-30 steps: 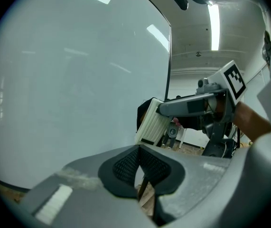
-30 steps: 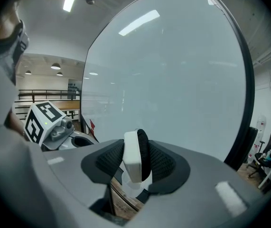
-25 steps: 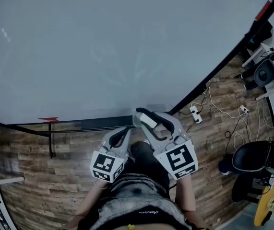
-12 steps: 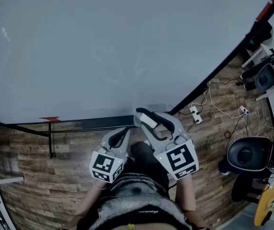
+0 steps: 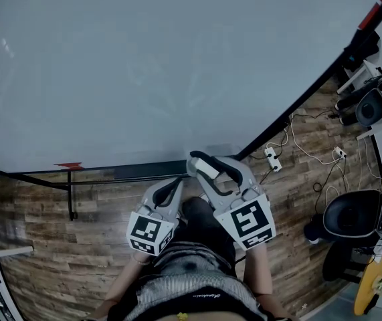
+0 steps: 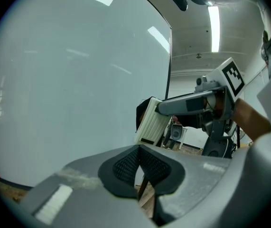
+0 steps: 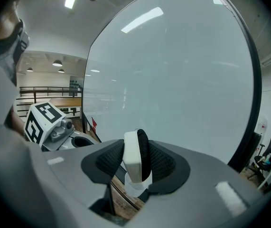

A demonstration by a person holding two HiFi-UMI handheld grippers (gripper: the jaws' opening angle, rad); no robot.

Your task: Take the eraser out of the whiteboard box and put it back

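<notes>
Left gripper (image 5: 170, 190) low, just past person's lap; jaws shut tight, nothing in them; right gripper (image 5: 203, 167) just beside it, a bit farther out; its jaws squeeze eraser (image 5: 208, 168); eraser stands on edge between black pads (image 7: 163, 164), white back on one side, black felt on other; eraser held up in air near bottom edge of big whiteboard (image 5: 144, 65); wood floor (image 5: 57, 226) under board; black chair (image 5: 351, 218) far off at right.
</notes>
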